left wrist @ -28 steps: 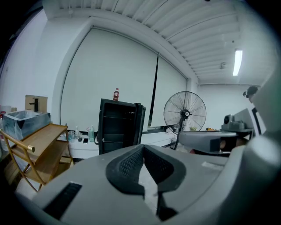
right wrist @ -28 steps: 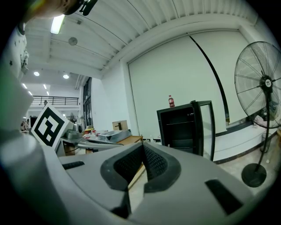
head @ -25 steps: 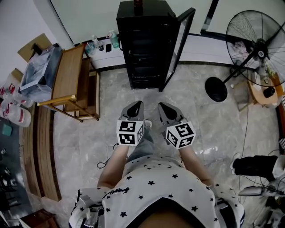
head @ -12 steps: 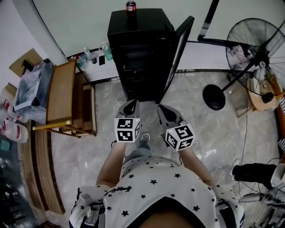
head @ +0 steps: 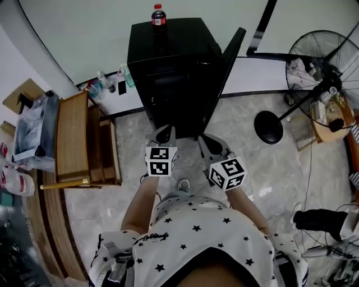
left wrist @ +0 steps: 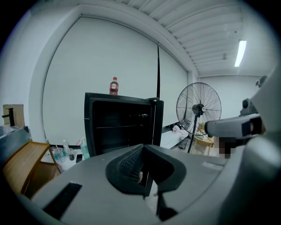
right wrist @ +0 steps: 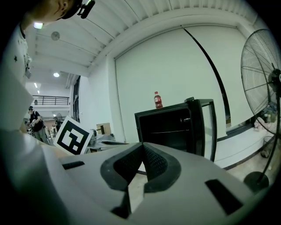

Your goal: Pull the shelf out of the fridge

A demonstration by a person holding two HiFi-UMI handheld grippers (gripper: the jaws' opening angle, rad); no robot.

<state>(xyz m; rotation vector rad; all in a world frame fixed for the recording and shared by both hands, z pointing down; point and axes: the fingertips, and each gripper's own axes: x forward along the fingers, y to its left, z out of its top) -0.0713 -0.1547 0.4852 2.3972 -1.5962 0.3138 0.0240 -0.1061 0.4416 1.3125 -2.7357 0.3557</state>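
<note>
The black fridge (head: pixel 168 67) stands ahead on the floor with its glass door (head: pixel 227 64) swung open to the right. A thin wire shelf (left wrist: pixel 116 126) crosses its dark inside; it also shows as the shelf (right wrist: pixel 169 131) in the right gripper view. A red-capped bottle (head: pixel 159 15) stands on the fridge top. My left gripper (head: pixel 164 134) and right gripper (head: pixel 206 141) are held side by side just short of the fridge front. Both are shut with nothing between the jaws. The left gripper (left wrist: pixel 142 147) and the right gripper (right wrist: pixel 142 146) both point at the open fridge.
A wooden chair (head: pixel 73 140) stands to the left of the fridge. Several small bottles (head: pixel 112 84) sit on a low white ledge beside it. A standing fan (head: pixel 322 61) with a round base (head: pixel 268 128) is at the right. Cables and bags lie at the far right.
The fridge has come closer and sits higher in the head view. Both grippers have moved forward toward its open front, still shut.
</note>
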